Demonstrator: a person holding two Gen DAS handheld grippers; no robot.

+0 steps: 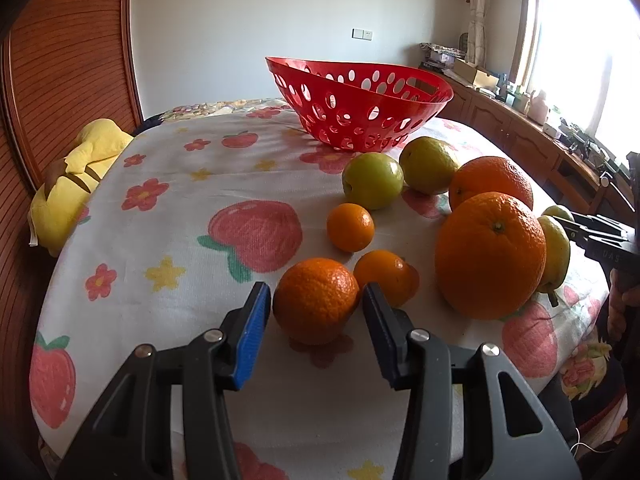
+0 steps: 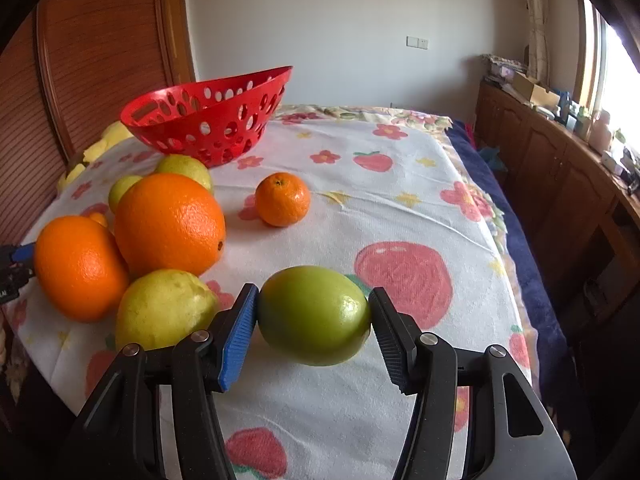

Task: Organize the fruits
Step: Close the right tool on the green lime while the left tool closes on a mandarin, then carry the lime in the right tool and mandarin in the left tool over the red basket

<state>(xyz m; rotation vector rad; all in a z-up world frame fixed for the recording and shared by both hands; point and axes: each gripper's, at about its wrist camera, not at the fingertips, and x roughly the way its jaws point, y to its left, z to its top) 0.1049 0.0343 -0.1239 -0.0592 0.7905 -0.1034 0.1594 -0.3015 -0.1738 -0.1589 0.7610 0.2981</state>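
In the left wrist view, a red basket (image 1: 360,98) is seen at the back of the flowered bedspread (image 1: 160,216), and a small orange (image 1: 316,300) sits between the parted pads of the left claw (image 1: 316,312). In the right wrist view, oranges (image 2: 168,222) and a yellow fruit (image 2: 164,308) are crowded just left, while a green fruit (image 2: 314,315) is clamped by the right claw (image 2: 314,322).

Bed (image 2: 500,184) under strawberry-print towel (image 1: 168,208); on towel: red basket (image 1: 360,100), oranges (image 1: 490,254), green fruits (image 1: 372,180).

Home bedroom, bed (image 1: 200,216) under fruit-print cover, wooden headboard (image 1: 68,80), curtained window (image 1: 560,40)
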